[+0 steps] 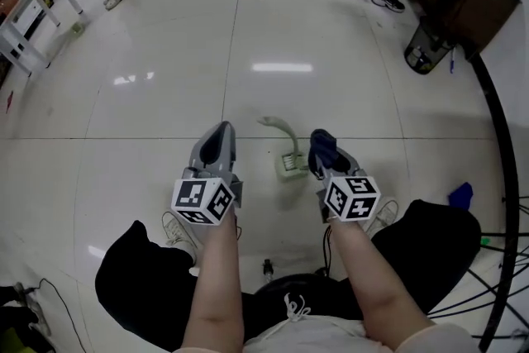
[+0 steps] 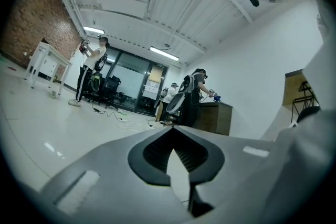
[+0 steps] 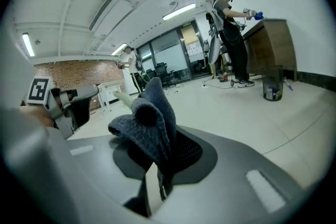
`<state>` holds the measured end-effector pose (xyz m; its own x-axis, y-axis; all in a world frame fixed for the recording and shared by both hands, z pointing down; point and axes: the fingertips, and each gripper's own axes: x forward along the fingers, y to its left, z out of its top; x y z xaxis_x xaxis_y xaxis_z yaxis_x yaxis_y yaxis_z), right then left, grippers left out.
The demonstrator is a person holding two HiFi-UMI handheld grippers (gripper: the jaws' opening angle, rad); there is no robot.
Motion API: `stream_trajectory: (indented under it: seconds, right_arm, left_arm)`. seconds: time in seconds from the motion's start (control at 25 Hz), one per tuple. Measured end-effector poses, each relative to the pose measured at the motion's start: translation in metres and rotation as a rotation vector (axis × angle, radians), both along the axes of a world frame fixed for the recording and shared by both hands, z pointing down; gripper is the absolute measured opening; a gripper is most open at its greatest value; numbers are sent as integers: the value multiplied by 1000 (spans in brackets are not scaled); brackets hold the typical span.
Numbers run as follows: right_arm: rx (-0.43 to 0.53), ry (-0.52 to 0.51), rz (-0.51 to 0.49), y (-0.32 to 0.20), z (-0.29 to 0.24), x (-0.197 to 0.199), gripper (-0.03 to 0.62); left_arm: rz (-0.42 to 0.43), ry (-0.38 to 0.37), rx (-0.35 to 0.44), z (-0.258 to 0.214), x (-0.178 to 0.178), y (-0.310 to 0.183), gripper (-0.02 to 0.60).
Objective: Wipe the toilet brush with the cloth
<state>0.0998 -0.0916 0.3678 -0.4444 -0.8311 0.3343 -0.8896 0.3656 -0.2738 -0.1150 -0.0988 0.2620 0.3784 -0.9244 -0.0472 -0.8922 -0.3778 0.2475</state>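
Right hand-held gripper (image 3: 157,168) pinches dark cloth (image 3: 149,123) — toilet brush (image 1: 287,146) stands nearby.

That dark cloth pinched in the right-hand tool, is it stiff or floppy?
Probably floppy: the cloth folds and droops over the shut jaws of the right gripper rather than standing flat. Its thick, fuzzy surface suggests it is light and not slippery, so it seems unlikely to slide out.

L claw (image 1: 218,131) / R claw (image 1: 321,140): grey, dk pads (image 2: 151,157) | b/w marker cubes (image 1: 202,201) | blk trousers (image 1: 132,281) | white top (image 1: 318,336)
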Motion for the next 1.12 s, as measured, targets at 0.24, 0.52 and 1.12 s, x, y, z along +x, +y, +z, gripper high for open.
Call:
stream_trajectory:
  seconds: [0.24,0.52,1.12]
  right_arm:
    - [99,-16,60,1,-40,35,64]
    - [135,-44,112,19,-42,48,61]
    - [161,-31,76,37,-48,34,60]
  left_arm:
    - [-71,29,-25,13,5,29,6]
    - [-40,7,-23,18,23,49,6]
    - [-11,-34,25,3,37,64,6]
